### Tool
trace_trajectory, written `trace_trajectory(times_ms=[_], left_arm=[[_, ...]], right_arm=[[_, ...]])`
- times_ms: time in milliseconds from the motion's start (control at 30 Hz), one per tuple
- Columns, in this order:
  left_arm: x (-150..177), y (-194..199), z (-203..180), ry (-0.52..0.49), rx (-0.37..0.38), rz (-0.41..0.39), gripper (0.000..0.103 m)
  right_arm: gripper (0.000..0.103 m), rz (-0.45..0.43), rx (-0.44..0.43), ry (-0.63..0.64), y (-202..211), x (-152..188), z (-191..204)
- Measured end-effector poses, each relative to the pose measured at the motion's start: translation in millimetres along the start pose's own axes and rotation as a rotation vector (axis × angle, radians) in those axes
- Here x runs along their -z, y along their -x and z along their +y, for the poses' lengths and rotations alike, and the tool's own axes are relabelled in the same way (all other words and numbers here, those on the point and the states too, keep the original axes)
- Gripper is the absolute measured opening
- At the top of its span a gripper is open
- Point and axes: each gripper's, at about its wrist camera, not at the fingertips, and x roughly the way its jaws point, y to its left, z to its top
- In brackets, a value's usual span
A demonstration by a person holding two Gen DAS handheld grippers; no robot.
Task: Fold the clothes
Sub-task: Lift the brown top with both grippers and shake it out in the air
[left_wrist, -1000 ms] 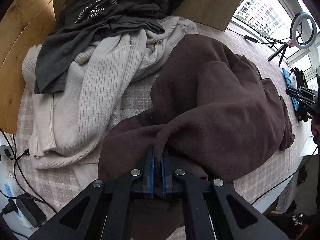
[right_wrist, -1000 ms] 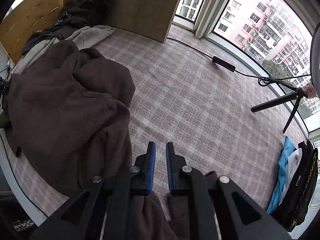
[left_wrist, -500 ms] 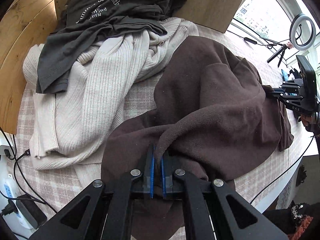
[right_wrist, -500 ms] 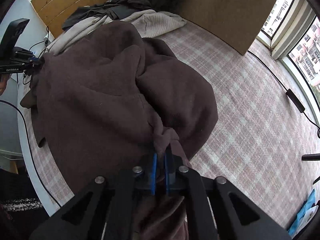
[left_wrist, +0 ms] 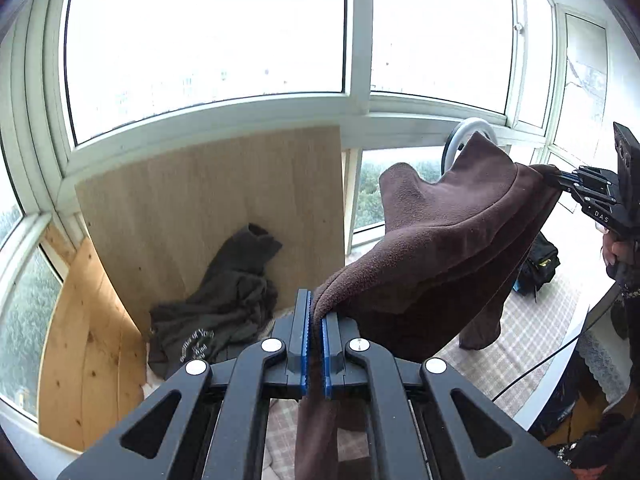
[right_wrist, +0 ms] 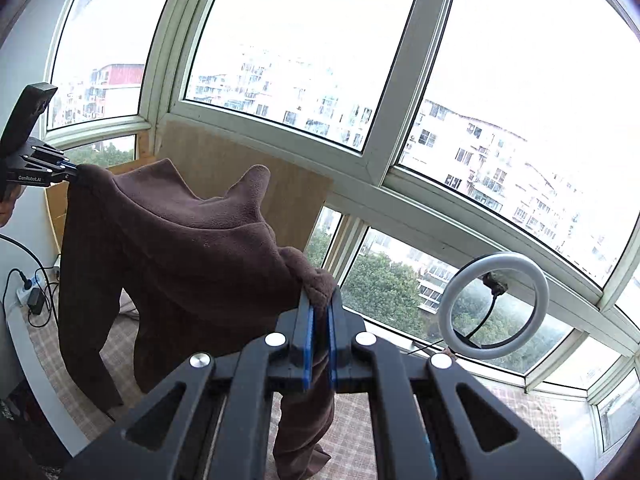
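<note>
Fleece (left_wrist: 452,240), brown, is up in the air, stretched btwn both grippers in front of the windows. Left gripper (left_wrist: 315,320) clamped on one edge of it, fabric pinched btwn the blue pads and trailing down below. Right gripper (right_wrist: 320,320) clamped on the opposite end, same way. Sleeves hang down over the checked cover (right_wrist: 352,440). Dark tee (left_wrist: 216,304) slumped against the wood board (left_wrist: 200,208). Ring light (right_wrist: 493,305) by the glass.
</note>
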Motion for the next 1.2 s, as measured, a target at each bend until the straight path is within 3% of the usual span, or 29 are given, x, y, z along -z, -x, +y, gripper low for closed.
trace_trajectory(times_ms=[100, 233, 433, 567, 633, 767, 967, 1100, 1200], left_arm=[[-28, 54, -20, -0.075, 0.004, -0.098, 0.004], [-41, 107, -40, -0.127, 0.017, -0.199, 0.004], [-42, 141, -43, -0.148, 0.021, -0.265, 0.004], [-47, 137, -43, -0.162, -0.001, -0.267, 0.004], [-49, 112, -42, -0.153, -0.005, -0.223, 0.004], [-51, 53, -39, -0.124, -0.01, -0.116, 0.004], [-32, -125, -34, -0.062, -0.041, 0.154, 0.005], [13, -269, -43, -0.023, -0.09, 0.377, 0.015], [66, -335, -40, 0.021, -0.102, 0.551, 0.01]], right_arm=[[0.005, -0.106, 0.101, 0.018, 66, -18, -6], [0.005, -0.196, 0.19, 0.035, 135, -27, -1], [0.005, -0.197, 0.217, 0.072, 154, -24, 5], [0.005, -0.19, 0.226, 0.096, 161, -21, 9], [0.005, -0.181, 0.228, 0.105, 160, -20, 8], [0.005, -0.088, 0.189, 0.077, 92, -5, -13], [0.005, 0.164, 0.157, 0.047, -86, 45, -53], [0.013, 0.439, 0.182, 0.062, -234, 117, -63], [0.013, 0.579, 0.127, 0.008, -273, 185, -57]])
